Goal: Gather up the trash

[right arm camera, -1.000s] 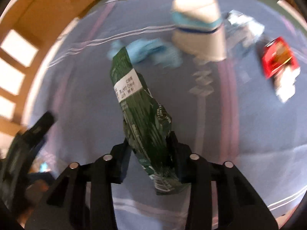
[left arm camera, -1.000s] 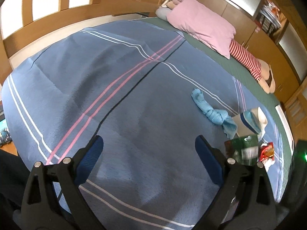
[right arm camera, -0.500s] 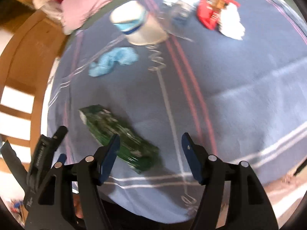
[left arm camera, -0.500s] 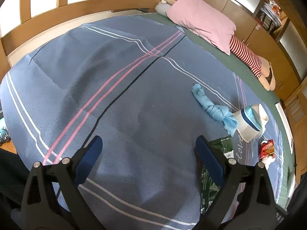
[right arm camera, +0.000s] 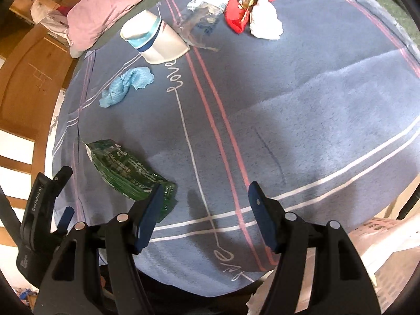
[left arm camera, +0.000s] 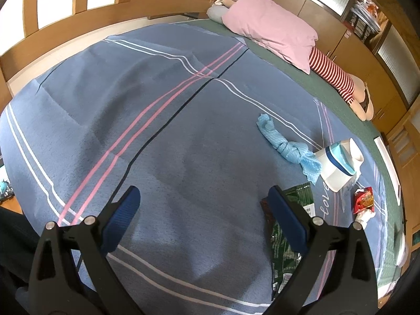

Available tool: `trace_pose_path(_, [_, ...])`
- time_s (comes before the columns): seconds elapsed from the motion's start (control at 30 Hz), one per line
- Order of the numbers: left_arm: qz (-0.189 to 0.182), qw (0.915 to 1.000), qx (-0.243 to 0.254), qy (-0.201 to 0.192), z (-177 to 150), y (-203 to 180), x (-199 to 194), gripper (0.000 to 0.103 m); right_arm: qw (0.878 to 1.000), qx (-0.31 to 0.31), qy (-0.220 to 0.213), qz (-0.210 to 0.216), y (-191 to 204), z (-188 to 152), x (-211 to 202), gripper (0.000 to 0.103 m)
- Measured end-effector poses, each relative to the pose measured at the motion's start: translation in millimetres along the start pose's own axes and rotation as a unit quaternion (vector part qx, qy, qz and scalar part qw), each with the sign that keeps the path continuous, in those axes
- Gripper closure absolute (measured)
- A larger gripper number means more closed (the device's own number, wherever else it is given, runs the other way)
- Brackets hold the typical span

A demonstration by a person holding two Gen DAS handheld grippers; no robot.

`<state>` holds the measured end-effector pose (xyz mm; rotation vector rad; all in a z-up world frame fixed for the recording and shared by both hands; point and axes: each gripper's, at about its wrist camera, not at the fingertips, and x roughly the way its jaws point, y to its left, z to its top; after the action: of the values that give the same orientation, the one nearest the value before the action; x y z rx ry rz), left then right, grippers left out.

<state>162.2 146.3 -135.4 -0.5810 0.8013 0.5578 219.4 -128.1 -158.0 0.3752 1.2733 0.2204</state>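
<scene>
A crumpled green wrapper (right arm camera: 126,169) lies on the blue blanket (right arm camera: 288,110), just left of my right gripper (right arm camera: 204,204), which is open and empty. It also shows in the left wrist view (left arm camera: 284,241), partly behind the right finger of my left gripper (left arm camera: 203,210), also open and empty. Farther off lie a white paper cup (right arm camera: 155,43) on its side, a blue cloth (right arm camera: 123,88), a clear plastic bag (right arm camera: 202,18), a red wrapper (right arm camera: 240,8) and a white tissue (right arm camera: 266,23).
A pink pillow (left arm camera: 273,31) and a striped soft toy (left arm camera: 333,76) lie at the far end of the bed. A pinkish basket (right arm camera: 380,239) stands past the blanket's near edge at lower right. Wooden cabinets (left arm camera: 367,52) line the far side.
My right gripper opened and let go of the green wrapper, which now lies on the blanket. The gripper swung right and drew back. My left gripper barely moved.
</scene>
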Motion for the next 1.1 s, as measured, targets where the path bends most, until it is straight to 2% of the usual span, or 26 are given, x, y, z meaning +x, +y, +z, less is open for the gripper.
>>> trace_pose_path(0.43, [-0.002, 1.0, 0.0, 0.002, 0, 0, 0, 0.006, 1.0, -0.015, 0.002, -0.021, 4, -5, 5, 0.037])
trace_pose_path(0.57, [-0.001, 1.0, -0.009, -0.005, 1, 3, -2, 0.006, 0.996, -0.048, -0.015, -0.069, 20, -2, 13, 0.037])
trace_pose_path(0.67, [0.001, 0.9999, -0.014, -0.008, 2, 6, -4, 0.006, 0.989, -0.086, -0.031, -0.12, 39, 3, 23, 0.038])
trace_pose_path(0.73, [0.002, 0.9997, -0.021, -0.012, 2, 9, -5, 0.006, 0.984, -0.113, -0.027, -0.133, 52, 1, 32, 0.038])
trace_pose_path(0.87, [0.005, 0.9988, -0.042, -0.023, 5, 17, -9, 0.005, 0.982, -0.155, -0.007, -0.106, 76, -6, 45, 0.038])
trace_pose_path(0.93, [0.005, 0.9982, -0.055, -0.025, 6, 22, -10, 0.005, 0.981, -0.181, -0.003, -0.064, 89, -10, 44, 0.038])
trace_pose_path(1.0, [0.003, 0.9978, -0.063, -0.021, 7, 24, -9, 0.005, 0.984, -0.172, -0.002, -0.044, 87, -8, 38, 0.038])
trace_pose_path(1.1, [-0.002, 0.9973, -0.072, -0.013, 7, 27, -6, 0.006, 0.991, -0.122, -0.022, -0.048, 63, 6, 21, 0.038])
